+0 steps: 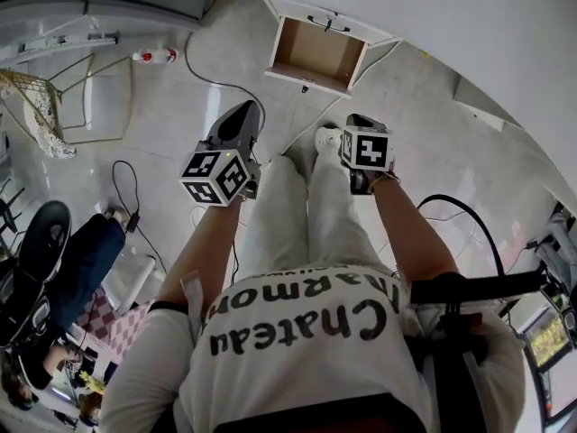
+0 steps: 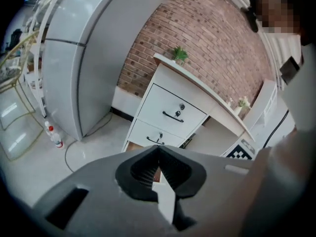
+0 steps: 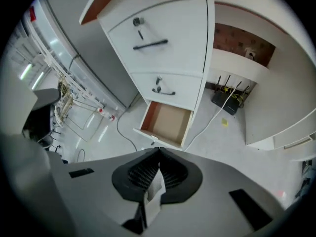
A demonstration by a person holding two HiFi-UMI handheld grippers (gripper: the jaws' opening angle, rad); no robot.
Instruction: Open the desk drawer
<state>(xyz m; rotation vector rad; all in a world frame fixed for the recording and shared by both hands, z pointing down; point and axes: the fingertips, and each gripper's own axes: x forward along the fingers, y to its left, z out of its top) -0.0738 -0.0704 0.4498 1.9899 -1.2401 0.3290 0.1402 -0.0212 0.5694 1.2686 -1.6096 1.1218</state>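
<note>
The white desk's drawer unit (image 3: 163,43) has three drawers. Its bottom drawer (image 1: 315,57) is pulled out over the floor and its brown inside (image 3: 168,122) is empty. The two upper drawers (image 2: 170,110) are closed, with dark handles. I stand back from the unit, holding both grippers at waist height above my legs. The left gripper (image 1: 236,120) and the right gripper (image 1: 361,123) are both well clear of the drawer. The left gripper's jaws (image 2: 159,148) are shut with nothing held. The right gripper's jaws (image 3: 159,151) are shut on nothing too.
A red-capped bottle (image 1: 155,56) and a looping cable (image 1: 216,81) lie on the floor left of the drawer. A wire-frame chair (image 1: 90,97) stands further left, and a tall grey cabinet (image 2: 84,58) beside the unit. A power strip (image 3: 224,100) sits under the desk. Another person's leg (image 1: 86,260) is at lower left.
</note>
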